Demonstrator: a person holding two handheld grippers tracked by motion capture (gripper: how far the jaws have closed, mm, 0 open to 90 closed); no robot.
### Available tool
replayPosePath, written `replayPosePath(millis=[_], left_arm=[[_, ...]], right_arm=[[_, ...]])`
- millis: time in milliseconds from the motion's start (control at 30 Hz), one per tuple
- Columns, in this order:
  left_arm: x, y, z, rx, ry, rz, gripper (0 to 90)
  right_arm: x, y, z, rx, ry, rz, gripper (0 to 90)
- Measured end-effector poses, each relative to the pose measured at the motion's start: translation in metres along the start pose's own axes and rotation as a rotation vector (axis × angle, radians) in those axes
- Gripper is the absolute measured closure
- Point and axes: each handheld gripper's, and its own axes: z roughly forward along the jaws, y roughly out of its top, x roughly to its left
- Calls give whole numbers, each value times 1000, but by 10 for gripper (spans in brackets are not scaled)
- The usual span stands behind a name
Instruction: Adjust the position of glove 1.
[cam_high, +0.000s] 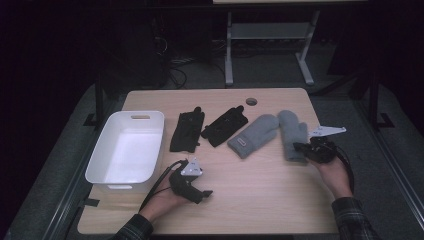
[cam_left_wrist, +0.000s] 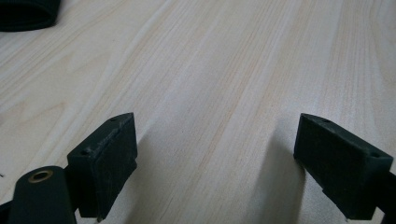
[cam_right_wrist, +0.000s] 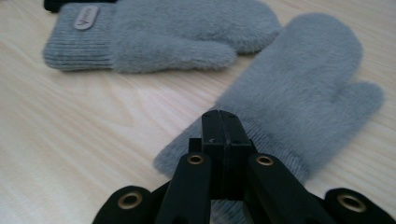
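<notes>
Setting: a lab or test workspace, dimly lit. Evidence: light wood-grain table (cam_high: 260, 200) with a round cable hole (cam_high: 251, 101) near its far edge, standing on grey carpeted floor (cam_high: 345, 115). Beyond the far edge, the white metal frame of a second desk (cam_high: 230, 55), with loose cables (cam_high: 175, 65) tangled on the floor to its left. Surroundings dark, with no household furnishings in sight.

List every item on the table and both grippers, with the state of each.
White bin: empty, upright.
Left black glove: flat on the table.
Right black glove: flat on the table.
Left grey mitten: flat, untouched.
Right grey mitten: cuff pinched by the right gripper.
Left gripper: open over bare table.
</notes>
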Motion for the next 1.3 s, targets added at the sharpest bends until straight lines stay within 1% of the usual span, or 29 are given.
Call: replayPosePath(millis=[33,100,167,200,233,300,367,400,467,500,567,600,633,667,700,733,800,833,867,900,933,1000,1300], left_arm=[[0,0,0,1,-1,3,122],[0,-1,0,-14,-3,-7,122],[0,-3,0,-22,-1,0,122],[0,-3,0,-29,-1,-6,123],[0,-4,-1,-26,-2,-3,122],[1,-4,-1,-23,-2,2,123],[1,-4,-1,-25,-2,2,123],[0,-4,0,-32,-2,-6,123],[0,-4,-1,-26,0,1,122],[0,-4,0,-31,0,-5,123],[0,-4,0,-30,0,-3,123],[0,-4,0,-31,0,-5,123],[0,-4,0,-31,0,-5,123],[0,-4,-1,-32,0,-6,123],[0,-4,-1,-32,-1,-7,123],[0,-4,-1,-32,0,-7,123],[0,-4,-1,-30,-1,-8,123],[0,-5,-1,-32,-1,-9,123],[0,-5,-1,-33,-1,-8,123],[0,-5,-1,-35,-1,-9,123],[0,-5,-1,-36,0,-9,123],[0,-5,0,-38,0,-8,123],[0,-5,0,-38,0,-7,123]], right_arm=[[-2,1,2,3,-6,-1,900],[-6,1,5,12,-4,10,900],[-9,0,7,28,-6,13,900],[-9,0,8,33,-7,18,900],[-10,-1,10,42,-2,16,900],[-10,-2,11,61,-4,8,900],[-9,-3,13,71,0,10,900],[-9,-4,14,73,2,10,900],[-9,-5,14,78,7,17,900],[-9,-6,13,80,8,12,900],[-8,-7,12,85,11,21,900],[-7,-7,11,92,11,28,900],[-7,-8,11,87,9,19,900],[-5,-8,10,95,10,29,900],[-5,-9,9,98,10,19,900],[-3,-10,8,103,11,26,900],[-2,-10,7,103,11,13,900],[-1,-11,6,109,13,23,900],[0,-12,5,109,13,17,900],[2,-12,3,114,14,25,900],[2,-14,2,112,15,15,900],[6,-16,-1,120,21,25,900],[22,-24,-13,136,47,10,900]])
